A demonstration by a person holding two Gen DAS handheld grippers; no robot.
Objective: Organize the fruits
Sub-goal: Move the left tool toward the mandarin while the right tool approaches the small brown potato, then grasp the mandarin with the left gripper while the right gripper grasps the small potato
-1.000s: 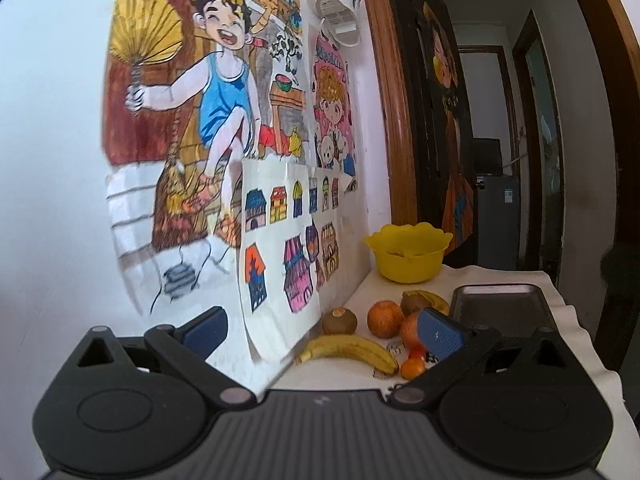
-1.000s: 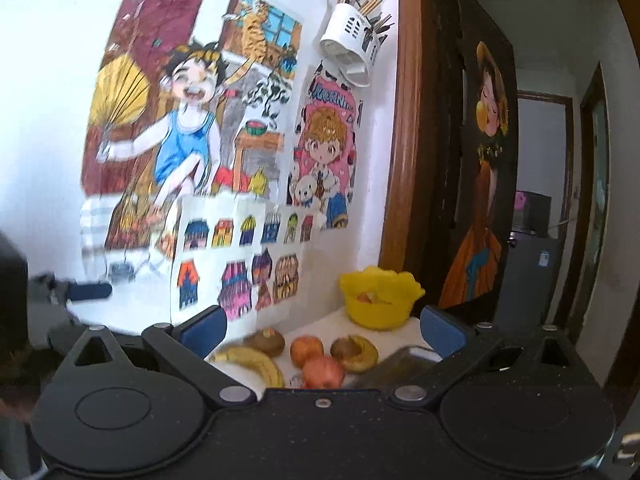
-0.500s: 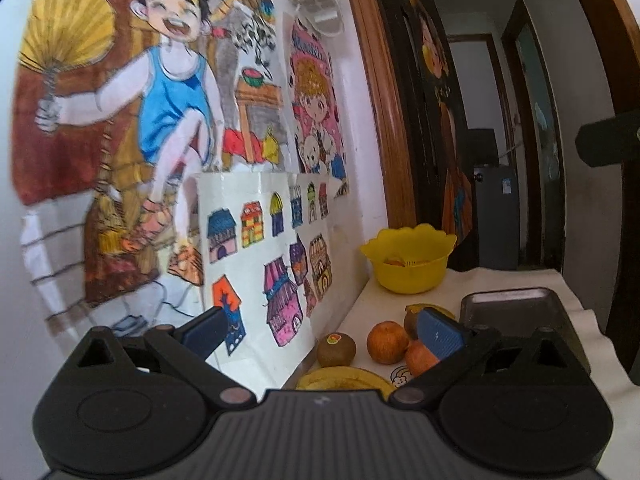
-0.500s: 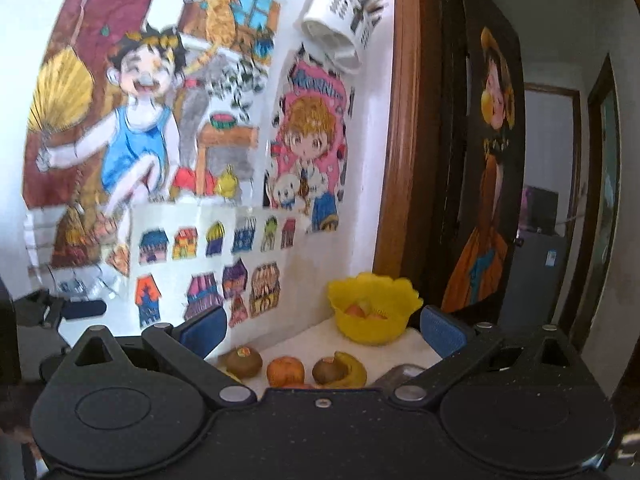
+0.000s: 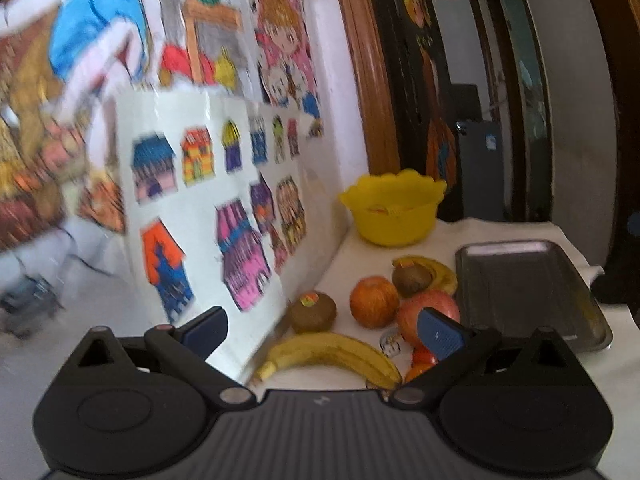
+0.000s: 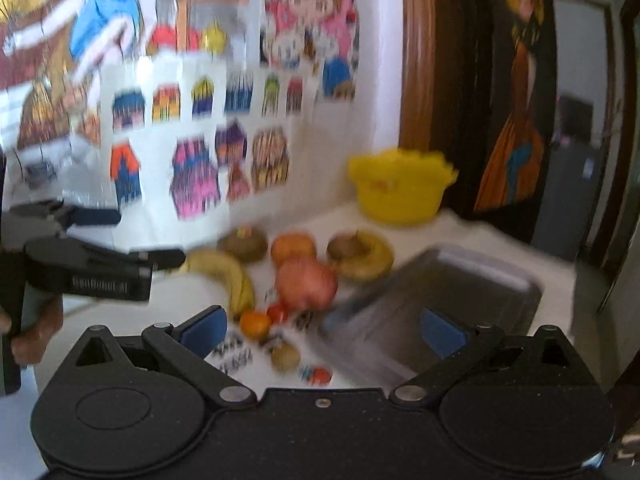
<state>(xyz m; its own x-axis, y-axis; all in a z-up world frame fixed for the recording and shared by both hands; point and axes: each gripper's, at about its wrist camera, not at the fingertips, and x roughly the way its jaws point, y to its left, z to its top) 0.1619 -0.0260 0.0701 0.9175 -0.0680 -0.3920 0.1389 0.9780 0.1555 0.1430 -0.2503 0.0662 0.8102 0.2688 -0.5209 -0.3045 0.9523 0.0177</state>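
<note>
The left gripper (image 5: 322, 326) is hanging over the near end of the cloth-covered table (image 5: 500, 228) with its jaws spread wide and nothing between them; the right gripper (image 6: 322, 326) is likewise gaping and empty, looking down on the same heap of fruit.

Nearest to the left fingers, a long banana (image 5: 332, 356) is lying on its side. It is probably light but soft and easily bruised, so a gentle pinch across the thick middle looks wiser than one at the tips. Beside it, small orange and red fruits (image 6: 256, 322) are sitting close together; being small and round, they would likely roll if nudged.

Just beyond, a red apple (image 5: 428, 308) is resting against an orange fruit (image 5: 374, 300). Both look firm and smooth, so squeezing across the widest part should keep them from slipping. A brown kiwi (image 5: 313, 312) is sitting nearer the wall, a second kiwi (image 5: 412, 278) against a curled banana (image 5: 442, 274).

A dark metal tray (image 5: 520, 280) is waiting to the right, and a yellow bowl (image 5: 394, 212) is standing farthest back.
</note>
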